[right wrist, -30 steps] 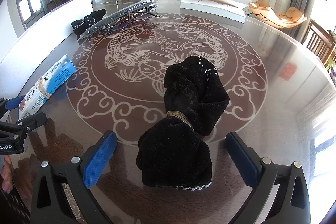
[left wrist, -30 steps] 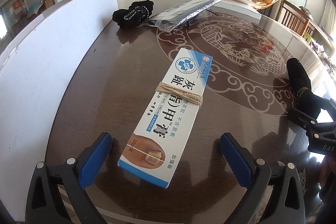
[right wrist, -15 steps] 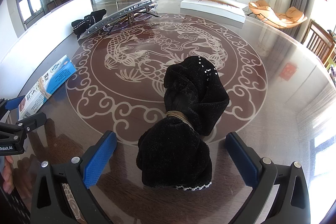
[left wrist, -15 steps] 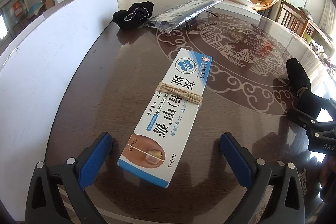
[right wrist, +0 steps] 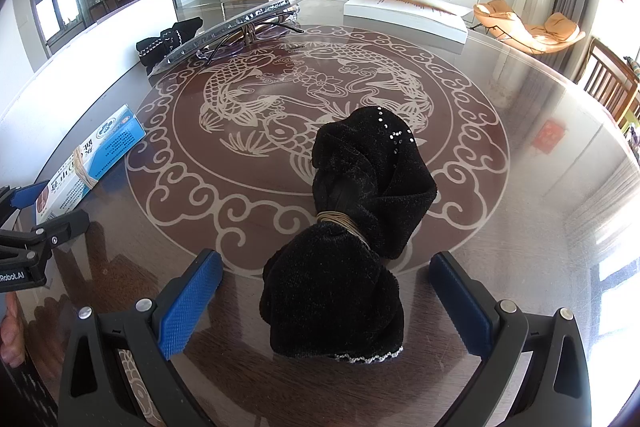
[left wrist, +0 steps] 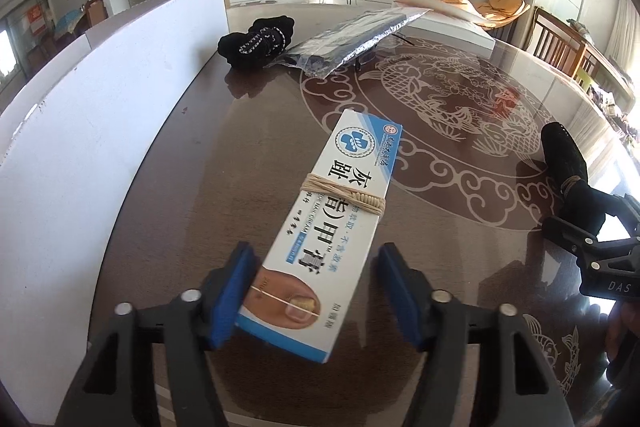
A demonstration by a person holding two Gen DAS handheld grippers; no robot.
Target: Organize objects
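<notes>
White-blue cream box, string-bound.

Each camera sits just behind its own tool, low over the glossy tabletop, and looks forward along the blue fingers toward the television wall of the room. The left view is close on a long white and blue box between its fingers, and the right view is close on a black cloth bundle. Both views share the fish pattern in the tabletop; the box appears at the right view's left edge and the bundle at the left view's right edge.
</notes>
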